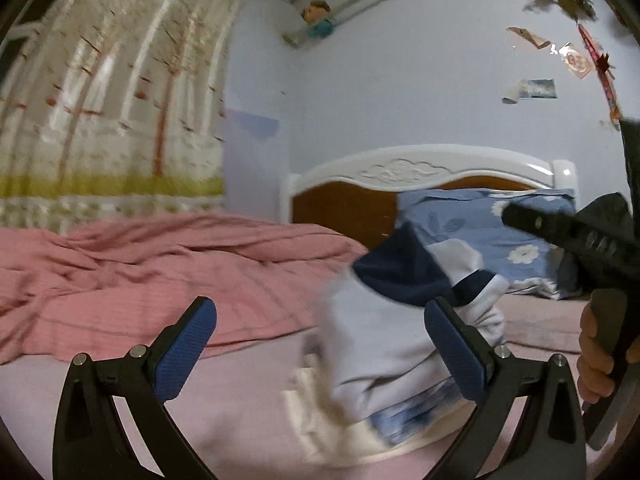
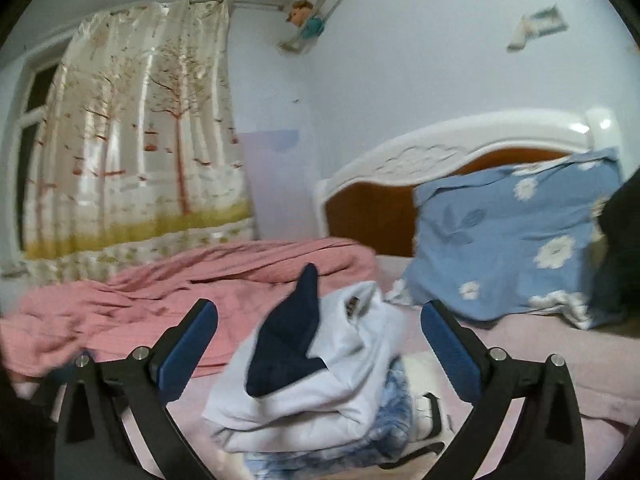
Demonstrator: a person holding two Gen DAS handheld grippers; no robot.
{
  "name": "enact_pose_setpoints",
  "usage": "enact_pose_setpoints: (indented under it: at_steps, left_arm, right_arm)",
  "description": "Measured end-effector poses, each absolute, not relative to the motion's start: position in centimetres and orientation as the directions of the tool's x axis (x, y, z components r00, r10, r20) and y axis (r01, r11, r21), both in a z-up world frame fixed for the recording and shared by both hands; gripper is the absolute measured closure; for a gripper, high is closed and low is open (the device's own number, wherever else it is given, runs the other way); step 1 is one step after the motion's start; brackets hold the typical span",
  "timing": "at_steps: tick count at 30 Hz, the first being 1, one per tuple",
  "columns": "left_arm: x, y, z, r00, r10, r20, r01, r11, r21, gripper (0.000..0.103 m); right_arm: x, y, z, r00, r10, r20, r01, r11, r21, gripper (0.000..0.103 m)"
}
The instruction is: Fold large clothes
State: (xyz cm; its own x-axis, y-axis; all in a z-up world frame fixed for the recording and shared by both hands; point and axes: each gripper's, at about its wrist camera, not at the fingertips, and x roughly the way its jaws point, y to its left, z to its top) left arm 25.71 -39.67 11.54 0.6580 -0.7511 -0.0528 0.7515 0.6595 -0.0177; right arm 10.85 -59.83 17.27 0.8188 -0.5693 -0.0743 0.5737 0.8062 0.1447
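A white garment with a navy panel point(image 2: 320, 380) lies crumpled on top of a low pile of folded clothes on the bed. A blue-patterned cloth point(image 2: 394, 412) shows under it. My right gripper point(image 2: 318, 340) is open just short of the pile, its blue pads on either side of the garment in the picture and not pressing it. My left gripper point(image 1: 320, 344) is open too, and the same garment point(image 1: 384, 344) lies ahead, towards its right finger. In the left wrist view the right gripper point(image 1: 520, 218) shows from the side at the right edge, with a hand point(image 1: 596, 360) on its handle.
A rumpled pink quilt point(image 2: 180, 292) covers the left and far part of the bed, over a pale pink sheet point(image 1: 240, 408). A blue flowered pillow point(image 2: 512, 240) leans against the white and brown headboard point(image 2: 460, 152). A tree-print curtain point(image 2: 140, 140) hangs at the left.
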Motion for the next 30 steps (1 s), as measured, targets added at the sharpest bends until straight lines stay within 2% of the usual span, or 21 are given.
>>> enact_pose_setpoints:
  at_steps: [3,6,8,11,14,20,30]
  left_arm:
    - [25.0,-36.6,9.6,0.699,-0.715,-0.019,0.715,0.699,-0.008,0.000]
    - [24.8,-34.8,7.2,0.746,-0.666,-0.003,0.666,0.745,-0.026,0.000]
    - [24.6,-34.5,5.6,0.765,-0.644,0.014,0.644,0.764,-0.032,0.000]
    - [25.0,-36.0,3.2,0.780,-0.625,-0.025,0.625,0.780,0.023,0.000]
    - [25.8,-37.2,2.3,0.787,-0.611,-0.087,0.616,0.786,0.048,0.000]
    - [25.8,-36.3,2.2,0.816,-0.575,-0.056,0.577,0.817,0.027,0.000]
    - [26.5,-36.4,1.9,0.827,-0.553,-0.097,0.556,0.831,0.003,0.000]
  right_arm:
    - [10.5,-57.2,13.1,0.809,-0.586,-0.051,0.587,0.798,0.138,0.000]
    - [11.2,-54.6,9.2,0.799,-0.597,-0.069,0.598,0.801,0.002,0.000]
    - [11.7,-53.4,7.1,0.808,-0.580,-0.105,0.578,0.815,-0.053,0.000]
    - [12.4,-53.2,5.3,0.821,-0.546,-0.168,0.550,0.835,-0.027,0.000]
    - [13.1,-53.4,4.6,0.817,-0.538,-0.206,0.543,0.839,-0.039,0.000]
    - [12.2,-53.4,4.9,0.792,-0.591,-0.156,0.594,0.804,-0.028,0.000]
    - [11.8,-53.9,5.5,0.778,-0.610,-0.150,0.615,0.788,-0.014,0.000]
